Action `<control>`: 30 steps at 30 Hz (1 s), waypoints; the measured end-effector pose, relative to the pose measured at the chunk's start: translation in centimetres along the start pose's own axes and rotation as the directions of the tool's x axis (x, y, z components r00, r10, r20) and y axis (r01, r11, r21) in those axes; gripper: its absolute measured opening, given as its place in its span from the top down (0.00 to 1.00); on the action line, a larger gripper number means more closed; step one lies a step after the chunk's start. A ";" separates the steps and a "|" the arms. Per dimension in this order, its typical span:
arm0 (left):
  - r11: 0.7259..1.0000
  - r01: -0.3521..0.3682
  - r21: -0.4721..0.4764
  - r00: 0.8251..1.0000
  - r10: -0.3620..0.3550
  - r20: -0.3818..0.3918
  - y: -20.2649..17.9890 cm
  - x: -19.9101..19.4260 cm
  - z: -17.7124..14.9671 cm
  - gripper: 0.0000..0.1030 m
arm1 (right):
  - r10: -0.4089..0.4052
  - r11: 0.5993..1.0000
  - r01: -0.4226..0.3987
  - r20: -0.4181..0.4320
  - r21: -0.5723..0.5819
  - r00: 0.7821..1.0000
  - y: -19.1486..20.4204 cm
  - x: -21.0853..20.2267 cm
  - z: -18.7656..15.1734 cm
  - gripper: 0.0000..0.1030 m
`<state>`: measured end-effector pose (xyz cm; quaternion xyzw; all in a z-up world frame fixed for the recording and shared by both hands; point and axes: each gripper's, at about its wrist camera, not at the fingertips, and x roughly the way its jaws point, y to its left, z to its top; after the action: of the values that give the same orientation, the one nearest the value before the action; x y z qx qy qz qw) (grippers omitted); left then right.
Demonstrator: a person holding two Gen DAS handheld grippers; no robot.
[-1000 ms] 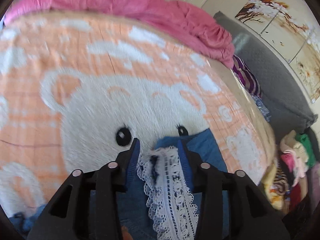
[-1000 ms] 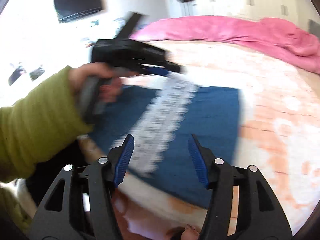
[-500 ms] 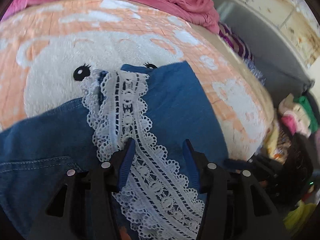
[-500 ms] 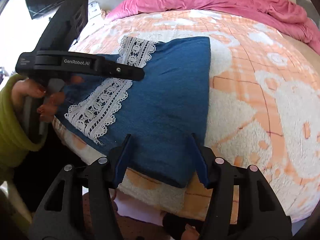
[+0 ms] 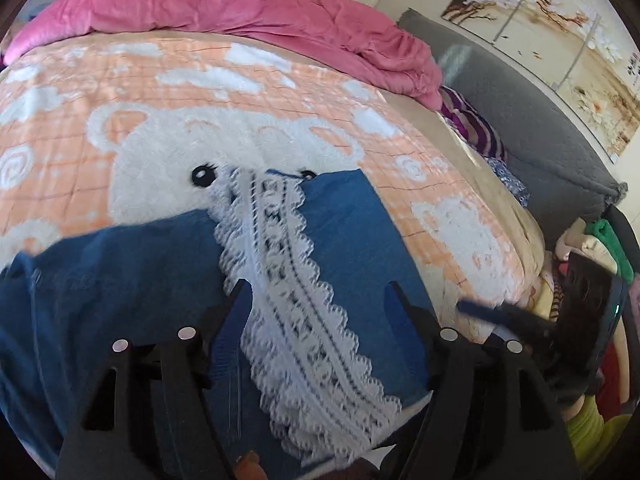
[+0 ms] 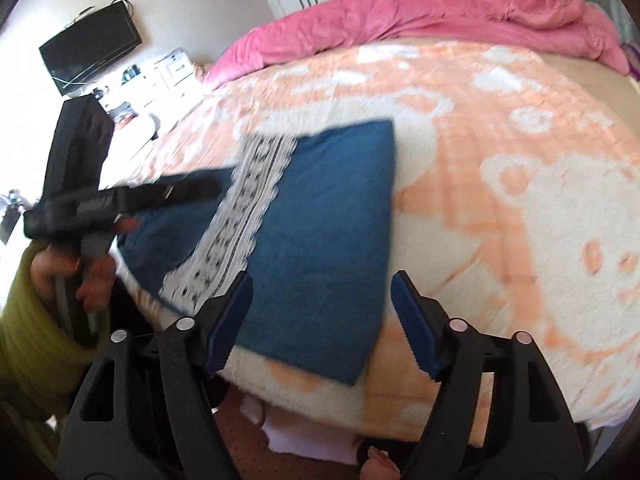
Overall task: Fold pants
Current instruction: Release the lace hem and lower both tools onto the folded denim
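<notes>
Blue denim pants (image 5: 352, 240) with a white lace strip (image 5: 288, 280) lie folded flat on the orange blanket (image 5: 120, 92) with a white bear. My left gripper (image 5: 317, 286) hovers over the lace near the bed's front edge. Its jaws are opening and the pads press on nothing. In the right wrist view the pants (image 6: 328, 208) lie just ahead of my right gripper (image 6: 321, 276), whose jaws are also opening and hold nothing. The left gripper (image 6: 212, 189) shows there from the side, held by a hand in a green sleeve (image 6: 36, 320). A blurred finger of the right gripper (image 5: 468, 306) shows at the right.
A pink duvet (image 6: 440, 12) is bunched along the far side of the bed. A grey headboard (image 5: 520, 128), a striped cloth (image 5: 476, 128) and a pile of clothes (image 5: 600, 240) lie to the right. A television (image 6: 92, 44) hangs on the left wall.
The left gripper let go of the lace end it carried and drew back toward the bed's edge. Both pairs of jaws widened. The pants now lie flat, folded over.
</notes>
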<state>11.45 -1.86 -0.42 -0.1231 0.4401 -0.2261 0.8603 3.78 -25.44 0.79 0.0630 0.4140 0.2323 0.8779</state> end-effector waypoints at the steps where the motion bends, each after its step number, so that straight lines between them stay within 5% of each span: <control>1: 1.000 -0.002 -0.012 1.000 0.002 0.000 0.1 -0.3 -0.3 0.35 | -0.016 1.000 0.016 0.007 -0.011 1.000 0.1 0.0 0.6 0.34; 9: 0.998 -0.053 0.027 0.999 0.052 0.013 -1.7 -1.8 -3.3 0.28 | -0.053 0.994 0.053 0.005 -0.095 0.999 1.4 3.3 6.6 0.27; 15: 0.991 -0.003 0.131 1.000 0.003 0.000 -4.2 -1.5 -4.6 0.29 | -0.052 0.991 0.042 -0.085 -0.124 0.995 2.7 8.7 10.3 0.27; 24: 0.994 -0.044 0.098 0.995 0.053 -0.082 -2.4 1.1 -5.1 0.29 | -0.105 0.991 0.084 -0.228 -0.100 0.968 1.4 15.4 11.2 0.27; 30: 0.993 -0.050 0.109 0.994 0.059 -0.088 -2.2 1.4 -5.1 0.28 | -0.117 0.990 0.095 -0.224 -0.105 0.968 1.4 15.6 10.9 0.25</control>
<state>7.37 -4.49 -3.50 -0.0547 0.4691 -0.2311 0.8506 20.12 -16.16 -2.64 -0.0274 0.5041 0.2098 0.8373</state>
